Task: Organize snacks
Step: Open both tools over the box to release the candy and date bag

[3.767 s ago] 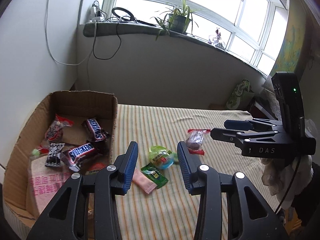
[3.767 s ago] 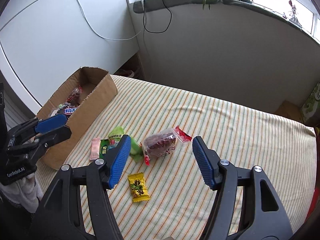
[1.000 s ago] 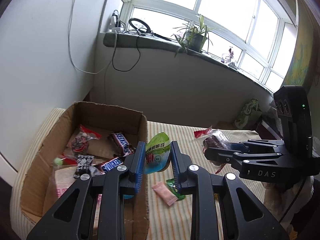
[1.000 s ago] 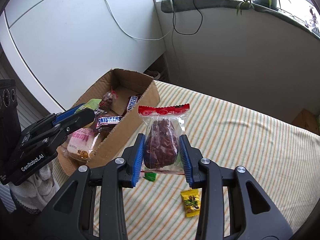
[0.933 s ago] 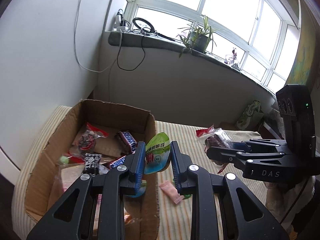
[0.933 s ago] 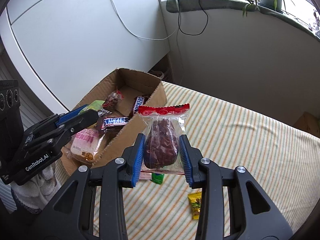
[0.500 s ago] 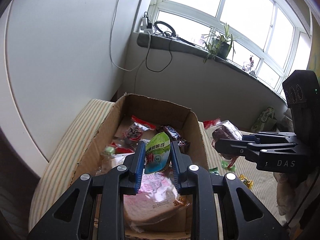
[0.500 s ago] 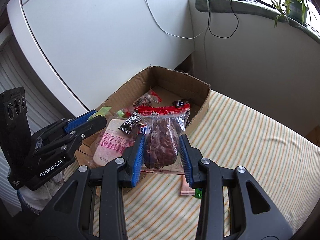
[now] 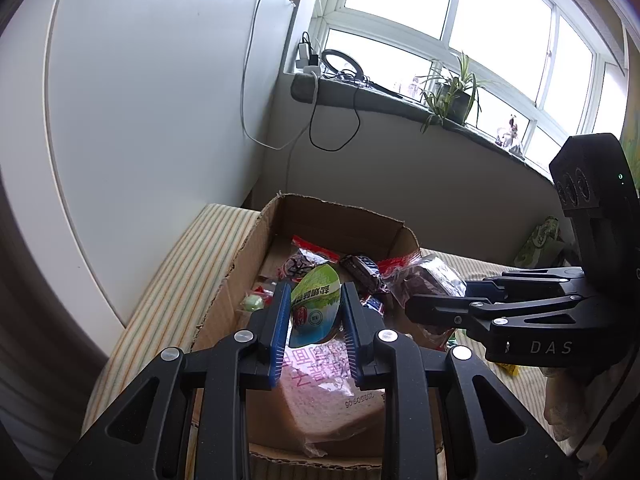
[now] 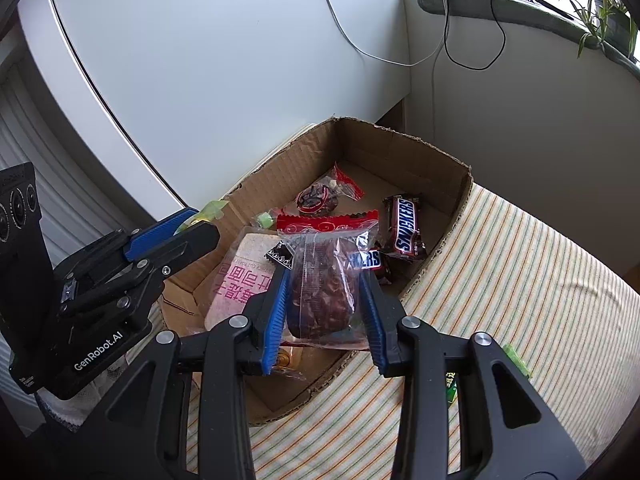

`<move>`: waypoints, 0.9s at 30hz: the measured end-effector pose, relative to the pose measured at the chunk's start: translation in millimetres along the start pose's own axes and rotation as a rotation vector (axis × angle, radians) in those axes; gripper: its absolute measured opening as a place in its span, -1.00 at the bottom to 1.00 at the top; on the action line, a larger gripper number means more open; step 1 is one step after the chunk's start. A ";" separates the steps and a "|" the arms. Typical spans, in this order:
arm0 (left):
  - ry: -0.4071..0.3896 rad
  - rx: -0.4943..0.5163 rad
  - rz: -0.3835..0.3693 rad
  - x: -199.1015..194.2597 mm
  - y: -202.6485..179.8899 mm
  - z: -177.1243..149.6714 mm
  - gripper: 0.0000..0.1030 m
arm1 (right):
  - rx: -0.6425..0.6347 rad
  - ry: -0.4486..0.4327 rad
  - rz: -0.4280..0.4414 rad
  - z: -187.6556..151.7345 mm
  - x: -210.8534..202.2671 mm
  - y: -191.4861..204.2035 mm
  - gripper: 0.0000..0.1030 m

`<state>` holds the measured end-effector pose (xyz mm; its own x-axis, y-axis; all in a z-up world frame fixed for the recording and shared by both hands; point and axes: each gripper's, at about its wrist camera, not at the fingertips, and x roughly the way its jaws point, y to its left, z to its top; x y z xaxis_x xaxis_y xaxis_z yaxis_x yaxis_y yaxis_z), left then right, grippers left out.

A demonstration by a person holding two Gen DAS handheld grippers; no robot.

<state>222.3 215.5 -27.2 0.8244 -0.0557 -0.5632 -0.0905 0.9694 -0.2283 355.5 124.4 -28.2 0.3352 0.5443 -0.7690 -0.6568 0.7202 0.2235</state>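
Snacks hang over the cardboard box point(image 10: 400, 136): the left gripper point(image 9: 314, 316) clamps a green jelly cup point(image 9: 316, 304), the right gripper point(image 10: 322, 300) a clear red-topped packet of dark fruit point(image 10: 324, 272), above a Snickers bar point(image 10: 406, 228) inside.

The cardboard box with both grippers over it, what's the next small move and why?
Probably open both sets of jaws and drop the snacks. The left gripper holds the green packet and the right gripper holds the red-topped bag, both already above the cardboard box.
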 end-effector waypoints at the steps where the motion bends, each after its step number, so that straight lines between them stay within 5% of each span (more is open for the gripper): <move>1: 0.000 0.000 0.003 0.0 0.3 0.1 -0.54 | 0.001 -0.002 -0.004 -0.4 -0.2 -0.4 -0.22; 4: 0.008 -0.006 0.009 2.2 1.9 0.6 -0.53 | 0.007 -0.013 -0.012 -1.3 -2.9 -2.0 0.00; 13: -0.003 -0.017 0.011 1.5 1.2 2.3 -0.46 | 0.009 -0.035 -0.026 -7.1 -16.6 -8.5 0.03; 17: -0.005 -0.008 0.008 2.4 -2.9 3.2 -0.46 | 0.008 -0.045 -0.042 -11.4 -22.0 -10.7 0.26; 27: -0.013 0.001 -0.002 1.1 -10.4 5.6 -0.46 | -0.023 -0.078 -0.088 -17.7 -44.1 -12.3 0.28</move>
<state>227.3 206.7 -21.0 0.8316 -0.0544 -0.5528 -0.0884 0.9696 -0.2284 336.8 83.9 -7.6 0.4428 0.5120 -0.7361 -0.6376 0.7570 0.1429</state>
